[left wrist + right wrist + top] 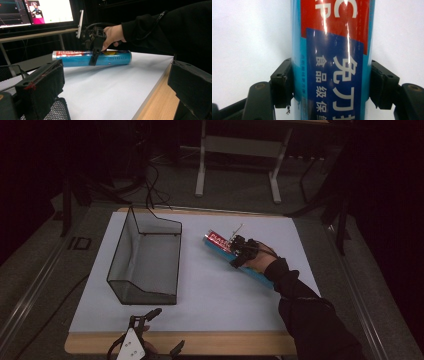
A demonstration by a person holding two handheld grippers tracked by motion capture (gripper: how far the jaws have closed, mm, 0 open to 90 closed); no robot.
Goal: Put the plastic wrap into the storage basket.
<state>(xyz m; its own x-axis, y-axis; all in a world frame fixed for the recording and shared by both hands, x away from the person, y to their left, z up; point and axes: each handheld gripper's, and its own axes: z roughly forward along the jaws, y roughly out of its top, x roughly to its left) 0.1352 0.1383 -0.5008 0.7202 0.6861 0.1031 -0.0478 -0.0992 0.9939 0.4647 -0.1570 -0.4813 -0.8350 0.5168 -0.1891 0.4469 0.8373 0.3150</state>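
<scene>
A long blue tube with a red label [216,241] lies slantwise low over the white sheet [200,305], right of centre. My right gripper [239,255] is shut on the tube's middle, coming down from above. In the right gripper view the black pads [283,85] press on both sides of the tube [332,50]. The left gripper view shows the tube [112,58] level under the right gripper [93,58] and a hand in a dark sleeve. Whether the tube touches the sheet is unclear. My left gripper [165,330] stands open at the table's near edge, with nothing between its jaws.
A black wire-mesh basket [145,255] stands open on the left half of the sheet; its mesh [7,75] is close beside the left jaw. The wooden table edge [200,342] runs along the front. Behind the table are desk legs [201,170] and a lit monitor [37,12].
</scene>
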